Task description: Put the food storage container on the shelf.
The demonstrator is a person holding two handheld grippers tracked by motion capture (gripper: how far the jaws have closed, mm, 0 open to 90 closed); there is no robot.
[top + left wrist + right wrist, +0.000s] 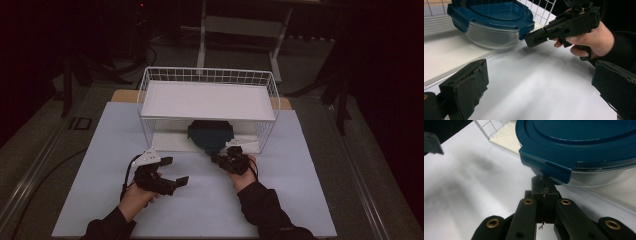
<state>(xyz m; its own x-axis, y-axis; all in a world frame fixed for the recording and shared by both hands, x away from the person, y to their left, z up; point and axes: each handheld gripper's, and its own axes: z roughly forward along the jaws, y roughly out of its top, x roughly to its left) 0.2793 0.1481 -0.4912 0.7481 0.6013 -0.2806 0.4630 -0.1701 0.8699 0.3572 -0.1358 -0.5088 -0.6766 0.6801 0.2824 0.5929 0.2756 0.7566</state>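
The right gripper (pixel 543 185), jaws pressed together, has its tips under the near clip (pixel 546 166) of the blue-lidded glass container (pixel 490 23) on the wire rack's (pixel 150 82) lower shelf, lid apparently unopened, while the left gripper (pixel 172 172) waits wide open, empty, nearby.
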